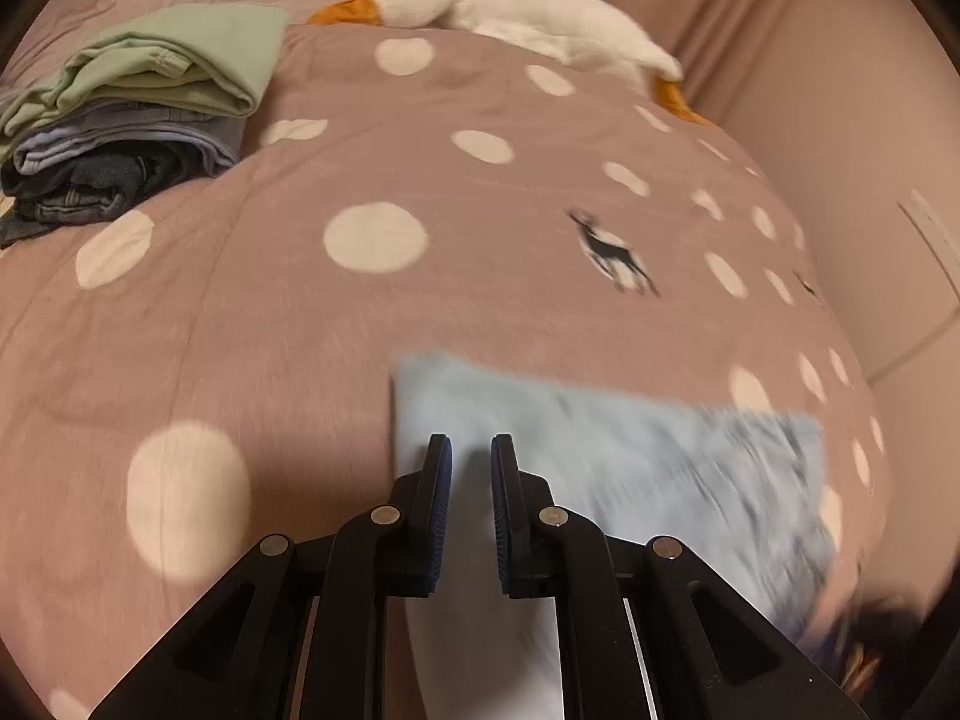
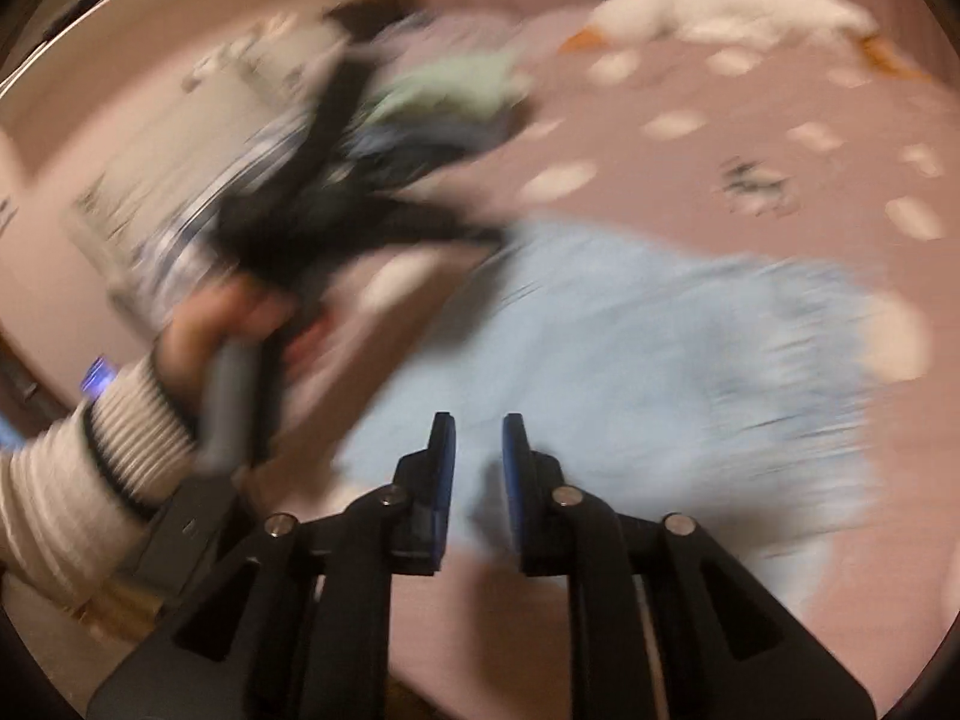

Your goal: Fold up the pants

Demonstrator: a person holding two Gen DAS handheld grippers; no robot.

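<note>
Light blue pants (image 1: 630,468) lie flat on the pink dotted bedspread (image 1: 420,300), blurred by motion. My left gripper (image 1: 470,450) is open, its fingers a small gap apart, over the pants' left edge with nothing between them. In the right wrist view the pants (image 2: 630,348) spread across the middle, and my right gripper (image 2: 478,429) is open over their near edge, holding nothing. The left gripper (image 2: 372,222) also shows there, blurred, held in a hand with a striped cuff at the left.
A stack of folded clothes (image 1: 132,120), green on top, blue and dark below, sits at the bed's far left. A white plush goose (image 1: 510,12) lies along the far edge. The bed's right edge meets a pink wall (image 1: 840,150).
</note>
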